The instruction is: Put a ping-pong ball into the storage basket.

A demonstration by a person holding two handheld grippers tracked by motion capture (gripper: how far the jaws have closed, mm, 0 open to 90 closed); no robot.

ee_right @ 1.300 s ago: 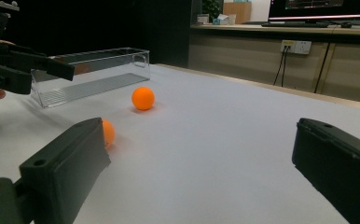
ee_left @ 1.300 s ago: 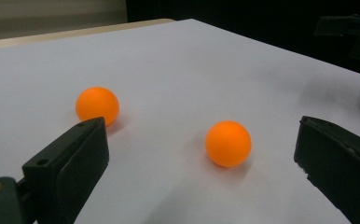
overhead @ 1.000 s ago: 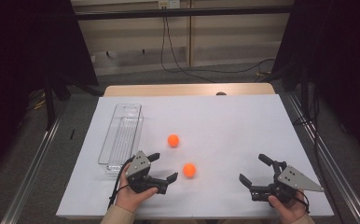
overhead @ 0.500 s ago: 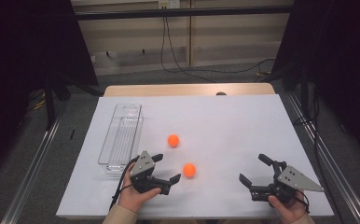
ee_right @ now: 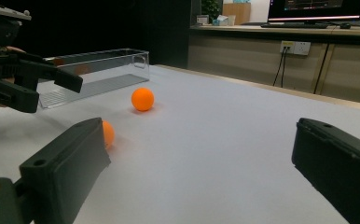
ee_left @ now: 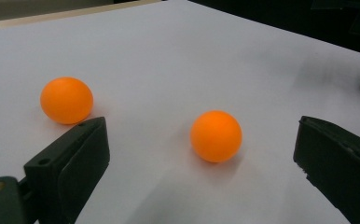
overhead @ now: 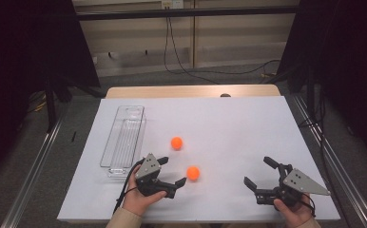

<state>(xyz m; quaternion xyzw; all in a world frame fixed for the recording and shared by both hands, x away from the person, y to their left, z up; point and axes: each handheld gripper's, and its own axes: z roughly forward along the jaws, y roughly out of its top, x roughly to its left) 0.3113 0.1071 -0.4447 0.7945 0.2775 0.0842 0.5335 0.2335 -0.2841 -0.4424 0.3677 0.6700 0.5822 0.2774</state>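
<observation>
Two orange balls lie on the white table. The near ball (overhead: 193, 173) (ee_left: 215, 136) sits just ahead of my left gripper (overhead: 173, 170), in line with the gap between its wide-open jaws and untouched. The far ball (overhead: 176, 142) (ee_left: 66, 100) lies beyond the left jaw. My right gripper (overhead: 257, 171) rests open at the front right, with nothing between its jaws. In the right gripper view the far ball (ee_right: 142, 99) is in plain sight, and the near ball (ee_right: 107, 134) is half hidden behind the left jaw.
A clear plastic tray (overhead: 123, 140) (ee_right: 99, 70) stands lengthwise on the left of the table, just behind my left hand. The table's front edge is close under both hands. Cables run along the floor past the far edge.
My left gripper has edged slightly forward toward the near ball. The balls, the tray and my right gripper have stayed put.
</observation>
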